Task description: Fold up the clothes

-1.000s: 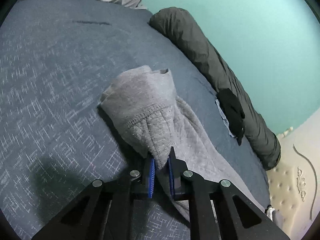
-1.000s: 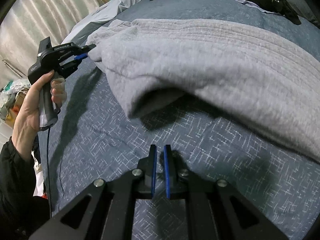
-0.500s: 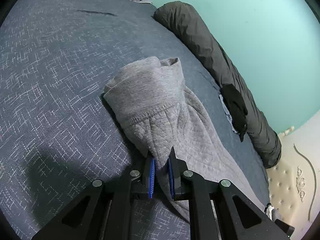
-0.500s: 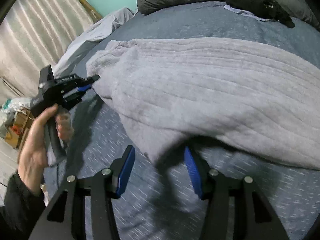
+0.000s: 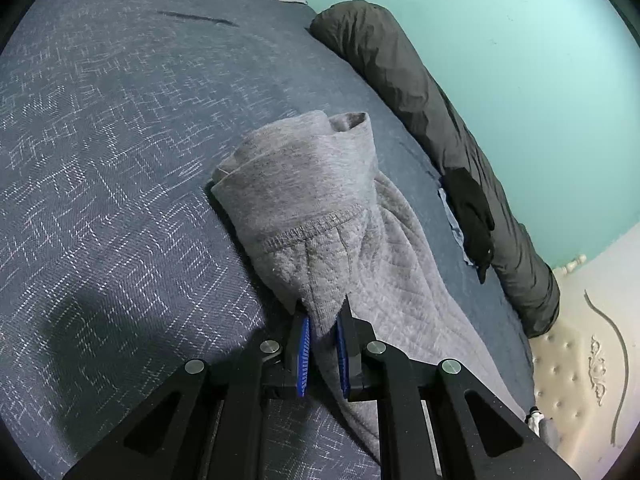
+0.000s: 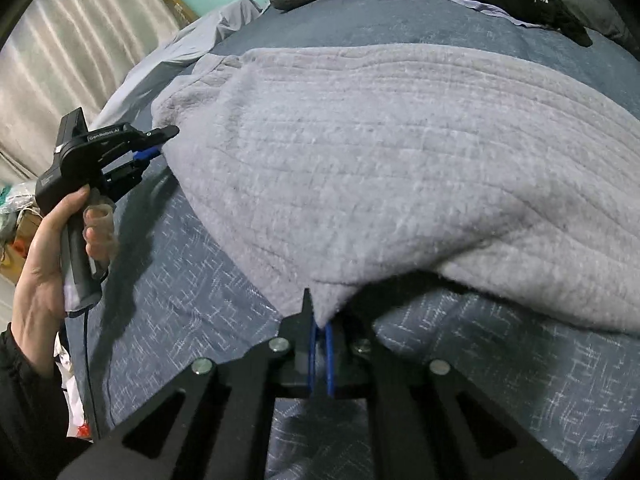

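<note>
Gripping both corners now: left tool [image 5: 322,334] clamps the grey garment [image 6: 380,168] by its cuffed end, right tool [image 6: 320,330] has just closed on the near edge. Garment lies on the bed [image 5: 120,160]. Lift evenly, keep tension between grips.

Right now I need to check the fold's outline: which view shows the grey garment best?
The right wrist view: the grey garment spreads wide across the bed, both pinched edges visible. The left wrist view shows only its bunched end leading from the left gripper.
</note>
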